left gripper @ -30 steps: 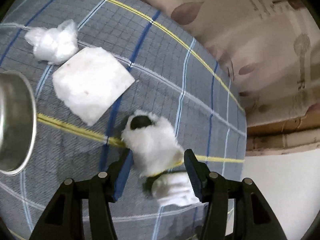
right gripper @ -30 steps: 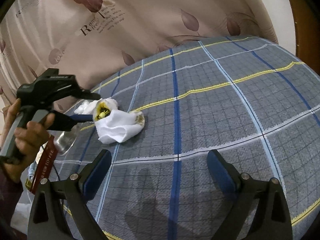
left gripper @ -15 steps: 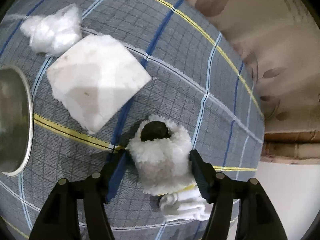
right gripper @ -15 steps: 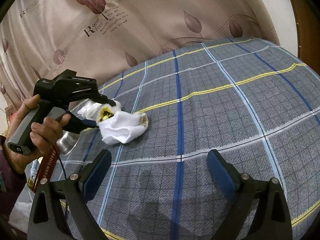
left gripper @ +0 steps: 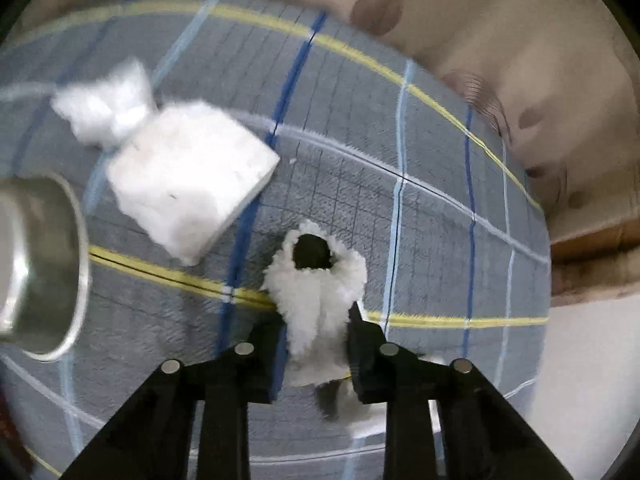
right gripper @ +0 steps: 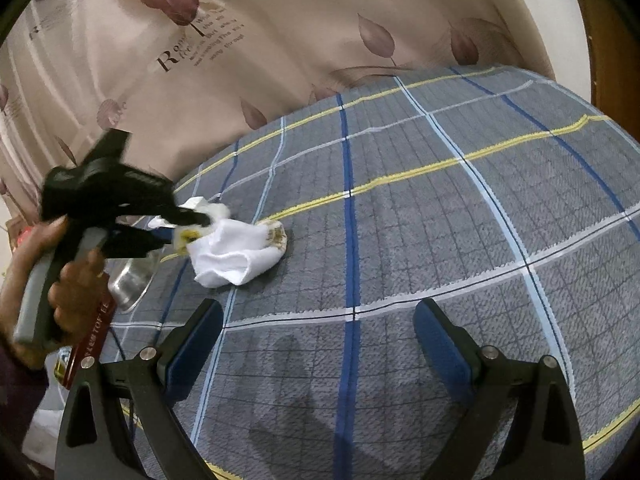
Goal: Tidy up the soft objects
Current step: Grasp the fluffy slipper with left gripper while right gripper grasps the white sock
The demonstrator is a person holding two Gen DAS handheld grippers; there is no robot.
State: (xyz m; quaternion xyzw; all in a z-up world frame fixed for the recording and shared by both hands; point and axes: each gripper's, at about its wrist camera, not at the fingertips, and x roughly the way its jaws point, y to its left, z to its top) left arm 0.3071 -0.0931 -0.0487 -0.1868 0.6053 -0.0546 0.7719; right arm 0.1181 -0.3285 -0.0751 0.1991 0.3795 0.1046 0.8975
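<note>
Between the left gripper [left gripper: 316, 344] pads, the fluffy toy [left gripper: 316, 296] is now clamped.

A surface covered by a grey plaid cloth [right gripper: 420, 240], crossed by blue, yellow and pale lines, is seen in both views. On it are laid a white square pad [left gripper: 188, 184], with a fluffy white wad [left gripper: 104, 108] touching its far corner, and a metal bowl [left gripper: 44, 272] near the pad. A white sock [right gripper: 236, 256] is spread on the cloth, just beside the bowl.
</note>
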